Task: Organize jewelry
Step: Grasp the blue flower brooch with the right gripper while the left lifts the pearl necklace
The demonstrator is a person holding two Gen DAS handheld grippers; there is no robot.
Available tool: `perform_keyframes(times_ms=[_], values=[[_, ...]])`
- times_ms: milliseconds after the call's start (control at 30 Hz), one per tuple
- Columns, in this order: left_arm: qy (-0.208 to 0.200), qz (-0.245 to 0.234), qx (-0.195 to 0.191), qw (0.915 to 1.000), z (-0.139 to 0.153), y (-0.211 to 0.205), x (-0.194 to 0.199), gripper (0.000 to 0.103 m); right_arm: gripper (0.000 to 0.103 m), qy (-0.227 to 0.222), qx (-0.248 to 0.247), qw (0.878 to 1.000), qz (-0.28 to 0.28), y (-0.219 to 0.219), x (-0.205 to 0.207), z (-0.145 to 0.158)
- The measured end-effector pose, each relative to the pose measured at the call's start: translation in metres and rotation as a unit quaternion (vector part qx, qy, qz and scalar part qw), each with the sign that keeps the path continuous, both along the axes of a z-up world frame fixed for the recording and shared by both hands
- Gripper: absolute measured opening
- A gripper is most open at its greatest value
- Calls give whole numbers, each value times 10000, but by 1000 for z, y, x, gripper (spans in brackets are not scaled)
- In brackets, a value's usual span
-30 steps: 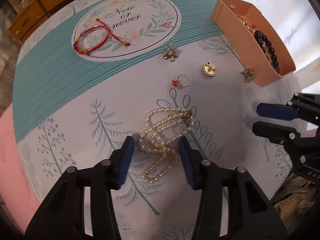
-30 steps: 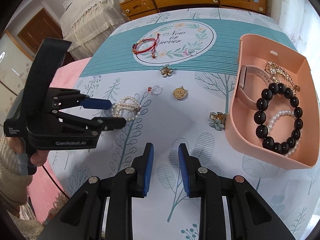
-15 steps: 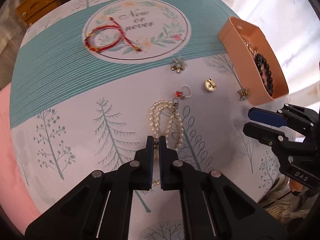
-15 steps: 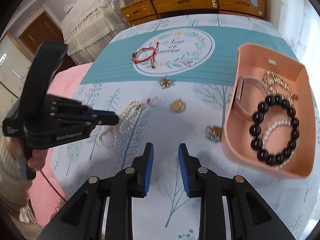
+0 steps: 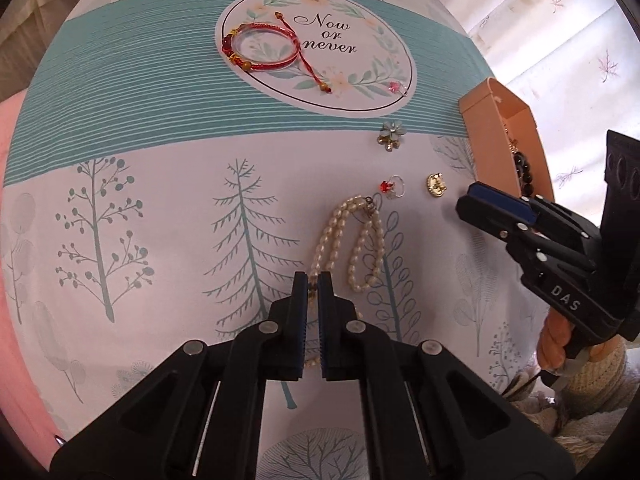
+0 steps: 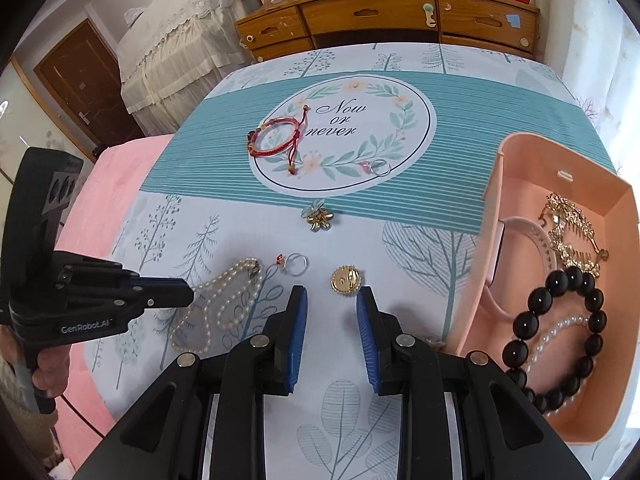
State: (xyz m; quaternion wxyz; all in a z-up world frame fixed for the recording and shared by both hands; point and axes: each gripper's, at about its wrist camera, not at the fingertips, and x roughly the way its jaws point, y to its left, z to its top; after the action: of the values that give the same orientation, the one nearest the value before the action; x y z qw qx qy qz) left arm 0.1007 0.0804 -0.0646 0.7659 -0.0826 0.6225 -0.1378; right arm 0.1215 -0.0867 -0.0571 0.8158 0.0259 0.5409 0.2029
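On tree-print tablecloth [image 5: 160, 208]: left tool [image 5: 313, 280] clamps pearl strand [image 5: 348, 240]; right tool [image 6: 332, 300] half-open, empty

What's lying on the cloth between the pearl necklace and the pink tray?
Right wrist view: between the pearl necklace and the pink tray lie a red-stone ring and a gold round charm.

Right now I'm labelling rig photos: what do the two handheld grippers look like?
Both are black plastic with ribbed blue pads and silver pivot rivets. The left gripper bears white "GenRobot.AI" lettering; the right gripper shows "DAS". A knitted beige sleeve shows below it.
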Motion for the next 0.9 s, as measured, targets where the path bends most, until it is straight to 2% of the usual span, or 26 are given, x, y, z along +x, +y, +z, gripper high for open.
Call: perform_keyframes(times_ms=[167, 467, 600, 900], values=[[98, 185, -194, 9996, 3, 8, 4, 2, 26, -86, -3, 10000, 17, 3, 6, 4], [48, 308, -158, 9994, 14, 11, 5, 2, 26, -206, 53, 9998, 48, 13, 39, 9], [-100, 407, -257, 9988, 31, 11, 5, 2, 26, -267, -55, 9994, 206, 28, 52, 3], [-464, 466, -404, 9970, 78, 10, 7, 2, 26, -501, -718, 9928, 821, 67, 60, -28]])
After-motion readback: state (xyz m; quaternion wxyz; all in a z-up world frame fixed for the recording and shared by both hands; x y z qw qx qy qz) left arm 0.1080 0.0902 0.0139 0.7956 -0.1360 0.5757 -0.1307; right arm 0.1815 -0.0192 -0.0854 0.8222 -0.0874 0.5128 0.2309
